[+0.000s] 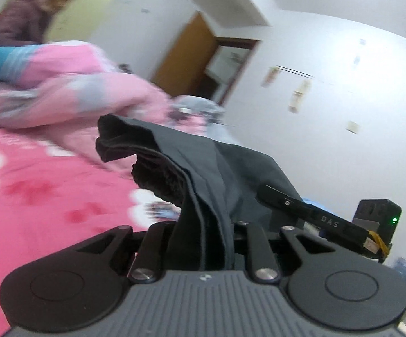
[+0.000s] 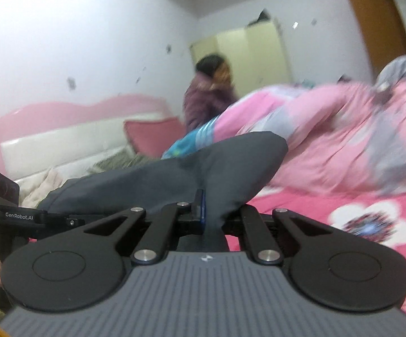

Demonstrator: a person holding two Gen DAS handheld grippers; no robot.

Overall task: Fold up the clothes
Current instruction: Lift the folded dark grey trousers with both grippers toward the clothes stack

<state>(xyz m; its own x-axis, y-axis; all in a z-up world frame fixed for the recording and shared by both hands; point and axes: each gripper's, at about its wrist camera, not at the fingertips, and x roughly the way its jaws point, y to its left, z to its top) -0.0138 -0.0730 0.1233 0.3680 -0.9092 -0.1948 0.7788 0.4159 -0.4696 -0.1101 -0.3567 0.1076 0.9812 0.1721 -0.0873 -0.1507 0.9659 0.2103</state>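
L gripper (image 1: 203, 241) pinching dark garment (image 1: 197, 168), frame center | R gripper (image 2: 211, 219) pinching same garment, lower center | pink bed (image 1: 48, 191) behind

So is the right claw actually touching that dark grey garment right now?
Touching. The right wrist view shows the dark grey garment pinched between the closed fingers of the right claw, the fabric bunching out on both sides of the grip.
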